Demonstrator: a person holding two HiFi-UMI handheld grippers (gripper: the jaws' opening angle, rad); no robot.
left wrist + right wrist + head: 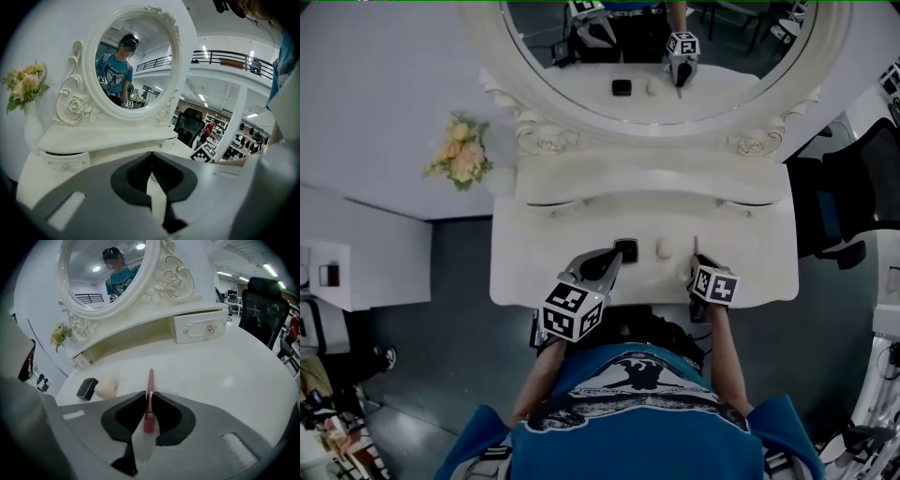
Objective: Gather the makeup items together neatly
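Grip first: right gripper (149, 393) pinching slim pink cosmetic pencil (150, 378) by its rear end, most of the shaft sticking out ahead toward back edge of white dressing-table top (225, 376). Cannot tell whether tip touches the top. Left gripper (151, 155) pressed together on nothing, parked over front edge left of centre, just beside small black square compact (625, 249). Beige egg-shaped makeup sponge (664, 248) just right of compact, mid-top. Pencil near sponge's right side, apart from it.

Judged nearly done, with only the pencil not yet laid down.

Risks:
- rolling toward front edge on release, from round shaft set down tilted
- swivelling in the narrow end-hold, hence landing askew
- nudging light sponge out of line with the long overhang
- shoving compact with left gripper, being so near
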